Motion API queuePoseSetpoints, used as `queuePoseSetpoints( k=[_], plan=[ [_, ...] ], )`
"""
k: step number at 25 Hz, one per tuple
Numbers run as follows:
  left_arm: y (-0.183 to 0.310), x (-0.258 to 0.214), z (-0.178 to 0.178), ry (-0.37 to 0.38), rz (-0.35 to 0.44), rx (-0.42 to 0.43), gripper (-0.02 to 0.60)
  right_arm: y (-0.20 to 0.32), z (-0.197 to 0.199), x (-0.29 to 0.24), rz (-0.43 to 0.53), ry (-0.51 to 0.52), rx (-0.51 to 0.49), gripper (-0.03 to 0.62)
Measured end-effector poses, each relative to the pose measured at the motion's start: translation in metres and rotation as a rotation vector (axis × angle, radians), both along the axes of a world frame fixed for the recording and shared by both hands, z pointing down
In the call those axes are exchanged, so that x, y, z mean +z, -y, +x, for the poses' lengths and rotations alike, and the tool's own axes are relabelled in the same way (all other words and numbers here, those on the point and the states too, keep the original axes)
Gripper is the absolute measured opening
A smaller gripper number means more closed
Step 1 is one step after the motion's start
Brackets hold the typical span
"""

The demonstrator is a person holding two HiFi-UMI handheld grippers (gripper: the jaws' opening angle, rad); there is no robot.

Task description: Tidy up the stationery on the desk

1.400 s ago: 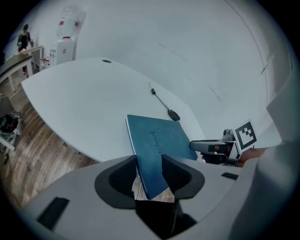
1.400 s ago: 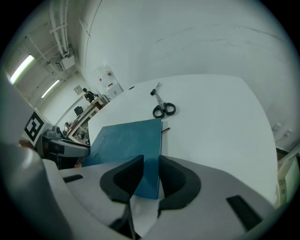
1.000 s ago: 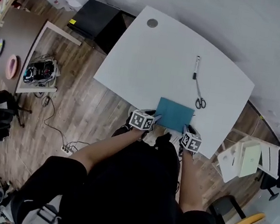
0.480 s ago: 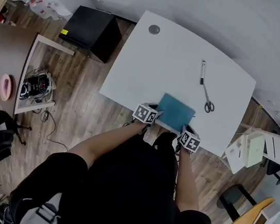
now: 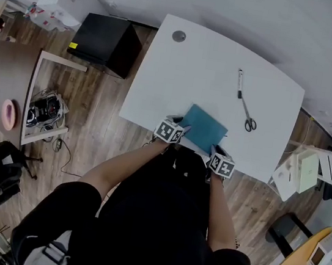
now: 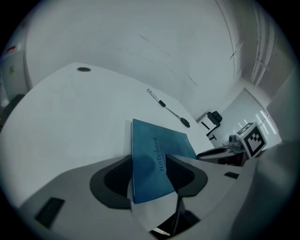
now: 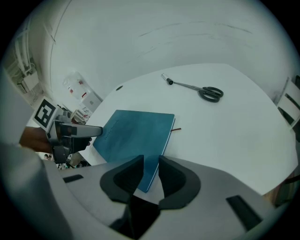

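Left gripper [image 6: 149, 172] and right gripper [image 7: 151, 174] each pinch the notebook [image 5: 204, 127]; at 1 o'clock, pen [image 5: 239, 84] and scissors [image 5: 248, 118] seemingly untouched.

Head cam: high up, steep down over desk [image 5: 193, 71]. L/R gripper cams: low, close, looking across desk from near edge. All 3 share notebook [image 5: 204, 127], scissors [image 5: 249, 124].

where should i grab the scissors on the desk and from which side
Take the scissors across the closed blades just ahead of the black handle loops, coming down from above. They lie flat and shut, so the blades make one narrow bar the jaws can span; the loops are wider. The pen sits at the tip end, so stay near the handles.
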State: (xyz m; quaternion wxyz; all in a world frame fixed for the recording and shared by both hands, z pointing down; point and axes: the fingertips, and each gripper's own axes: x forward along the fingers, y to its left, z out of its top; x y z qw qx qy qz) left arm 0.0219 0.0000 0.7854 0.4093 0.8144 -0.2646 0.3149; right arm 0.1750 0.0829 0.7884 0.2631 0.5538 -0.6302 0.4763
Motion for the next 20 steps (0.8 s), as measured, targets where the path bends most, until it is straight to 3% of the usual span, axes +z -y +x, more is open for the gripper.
queuePoseSetpoints(
  k=[6,12,16,20],
  plan=[
    [0.033,0.011,-0.025,0.067,0.046,-0.045,0.23,0.027,-0.031,-0.005,0.013,0.089,-0.129,0.107],
    [0.039,0.01,-0.035,0.184,0.148,0.084,0.244,0.04,-0.04,-0.012,0.013,0.113,-0.255,0.109],
    [0.025,-0.003,-0.048,0.176,0.106,-0.043,0.244,0.075,-0.022,-0.029,0.115,0.061,-0.34,0.121],
    [-0.006,-0.001,-0.056,0.133,-0.013,-0.182,0.244,0.124,-0.007,-0.034,0.194,-0.006,-0.415,0.138]
  ],
)
